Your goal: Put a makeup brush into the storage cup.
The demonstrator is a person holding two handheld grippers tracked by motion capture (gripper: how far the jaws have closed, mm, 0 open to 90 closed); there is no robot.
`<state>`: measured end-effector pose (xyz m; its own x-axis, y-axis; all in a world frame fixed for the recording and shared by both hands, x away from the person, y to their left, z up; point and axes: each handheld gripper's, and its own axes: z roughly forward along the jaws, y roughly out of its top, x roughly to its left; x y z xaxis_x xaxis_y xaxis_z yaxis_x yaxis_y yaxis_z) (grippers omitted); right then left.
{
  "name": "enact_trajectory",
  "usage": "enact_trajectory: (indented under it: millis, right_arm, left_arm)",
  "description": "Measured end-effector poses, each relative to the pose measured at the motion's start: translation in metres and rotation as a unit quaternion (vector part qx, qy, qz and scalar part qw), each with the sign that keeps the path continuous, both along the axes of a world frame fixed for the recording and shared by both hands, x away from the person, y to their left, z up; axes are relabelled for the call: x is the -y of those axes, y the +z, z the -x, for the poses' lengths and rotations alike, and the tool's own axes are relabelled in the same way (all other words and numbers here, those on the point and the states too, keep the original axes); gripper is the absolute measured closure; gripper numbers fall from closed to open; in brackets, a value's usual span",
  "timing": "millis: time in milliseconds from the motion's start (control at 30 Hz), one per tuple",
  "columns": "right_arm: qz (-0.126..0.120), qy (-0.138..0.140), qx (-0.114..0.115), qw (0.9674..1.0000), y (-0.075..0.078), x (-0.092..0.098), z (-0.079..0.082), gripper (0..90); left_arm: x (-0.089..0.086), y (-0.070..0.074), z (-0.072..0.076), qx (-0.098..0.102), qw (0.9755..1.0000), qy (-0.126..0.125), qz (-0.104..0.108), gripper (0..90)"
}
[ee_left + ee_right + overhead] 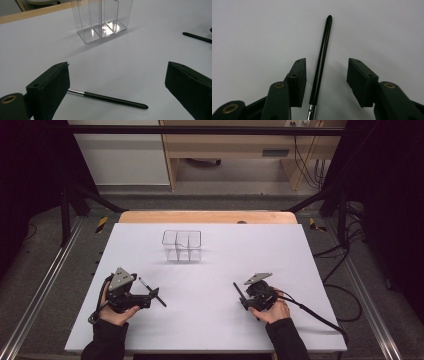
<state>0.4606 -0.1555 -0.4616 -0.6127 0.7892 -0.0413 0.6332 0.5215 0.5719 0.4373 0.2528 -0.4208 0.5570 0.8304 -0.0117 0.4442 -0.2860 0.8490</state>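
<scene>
**A:** Item one?

**B:** Clear plastic organiser (181,245), divided into compartments, standing upright on the far middle of the white table (210,330). Every compartment that can be seen is empty.

**A:** Item two?

**B:** Thin black brush (110,99) with a silver ferrule, lying flat on the table at the near left. The left gripper (117,85) is over it, jaws spread wide. The left jaw stands just in front of the ferrule end; the right jaw is well apart from the handle tip. Not pinched.

**A:** Item three?

**B:** Second black brush (320,65), same make, lying flat at the near right. The right gripper (325,80) straddles it, jaws spread, with the handle running up the gap between them, closer to the left jaw. No contact on either side that I can tell.

**A:** Hands?

**B:** One on each gripper at the near edge, dark sleeves; left gripper (150,296) and right gripper (240,295) both low over the table.

**A:** Progress?

**B:** By my reading, barely begun. Both brushes are on the table and nothing is in the organiser. Outstanding: close on each brush, lift, carry to the far middle, stand them in the compartments.
</scene>
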Motion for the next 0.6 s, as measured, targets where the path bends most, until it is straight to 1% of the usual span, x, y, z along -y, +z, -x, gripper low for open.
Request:
enact_trajectory:
  millis: [367, 433, 467, 533, 600]
  right_arm:
    - [0.002, 0.013, -0.012, 0.9998, -0.0006, -0.0027, 0.0007, 65.3]
    - [0.002, 0.014, -0.013, 0.9998, -0.0006, -0.0031, 0.0007, 66.3]
    - [0.005, 0.018, -0.018, 0.9997, -0.0009, -0.0037, 0.0007, 68.5]
    - [0.005, 0.019, -0.018, 0.9996, -0.0008, -0.0038, 0.0007, 69.6]
    - [0.002, 0.019, -0.023, 0.9996, -0.0006, -0.0045, 0.001, 73.0]
  left_arm:
    - [0.0003, 0.0, 0.0001, -0.001, 1.0, -0.004, -0.001, 5.3]
    - [0.0003, 0.0, 0.0001, -0.001, 1.0, -0.004, -0.001, 5.3]
    - [0.0003, 0.0001, 0.0001, -0.001, 1.0, -0.004, -0.001, 5.3]
    - [0.0004, 0.0, 0.0001, -0.001, 1.0, -0.004, -0.001, 5.3]
    - [0.0006, 0.0, 0.0, -0.001, 1.0, -0.004, -0.001, 5.4]
